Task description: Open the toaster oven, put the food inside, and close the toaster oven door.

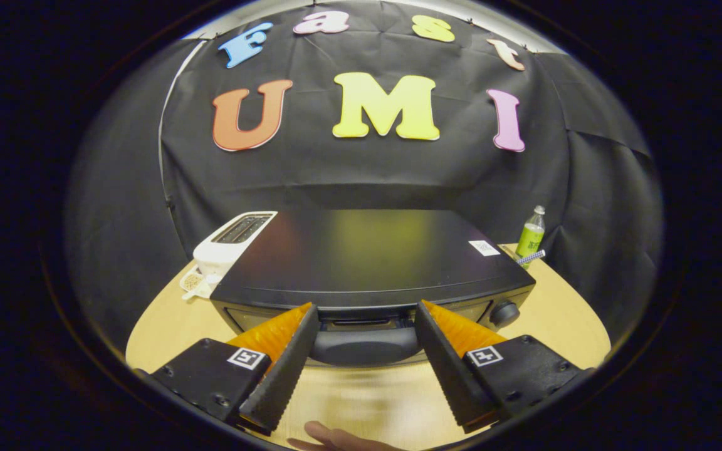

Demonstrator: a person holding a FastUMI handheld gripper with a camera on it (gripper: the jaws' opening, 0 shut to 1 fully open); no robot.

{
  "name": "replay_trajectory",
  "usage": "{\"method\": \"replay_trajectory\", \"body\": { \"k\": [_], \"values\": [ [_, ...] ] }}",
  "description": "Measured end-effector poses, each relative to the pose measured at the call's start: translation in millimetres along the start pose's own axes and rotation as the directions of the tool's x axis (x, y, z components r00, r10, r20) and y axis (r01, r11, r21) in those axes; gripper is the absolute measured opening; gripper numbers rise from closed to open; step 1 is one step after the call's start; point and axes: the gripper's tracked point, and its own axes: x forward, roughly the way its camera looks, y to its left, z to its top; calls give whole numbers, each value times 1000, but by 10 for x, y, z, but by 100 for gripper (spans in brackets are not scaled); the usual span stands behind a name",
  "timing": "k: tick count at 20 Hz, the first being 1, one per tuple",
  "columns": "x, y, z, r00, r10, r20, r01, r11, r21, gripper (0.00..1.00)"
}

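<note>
A black toaster oven [370,257] stands on the wooden table [561,326], seen from above its front edge. Its door is up, with the dark curved handle [364,344] along the front and a round knob [504,312] at the right. My gripper [366,308] is open, its two fingertips spread to either side of the handle's top, close to the door front. Whether the fingers [286,351] touch the handle I cannot tell. No food lies between them.
A white slot toaster [232,241] sits left of the oven, with a small white dish [195,282] in front of it. A green bottle [531,235] stands behind the oven's right corner. A person's fingertip [329,435] shows below the gripper.
</note>
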Motion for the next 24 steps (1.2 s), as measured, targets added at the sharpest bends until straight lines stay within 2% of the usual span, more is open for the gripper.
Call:
{"method": "replay_trajectory", "body": {
  "k": [6,11,15,19,24],
  "values": [
    [-248,-17,-131,997,-42,62,47,995,-87,100],
    [-510,-34,-399,983,-63,175,90,985,-150,100],
    [-612,-62,-656,978,-26,207,41,997,-67,100],
    [-641,-88,-935,979,52,197,-59,998,30,100],
    [-687,-133,-1278,980,66,188,-67,998,-1,100]
  ]
}}
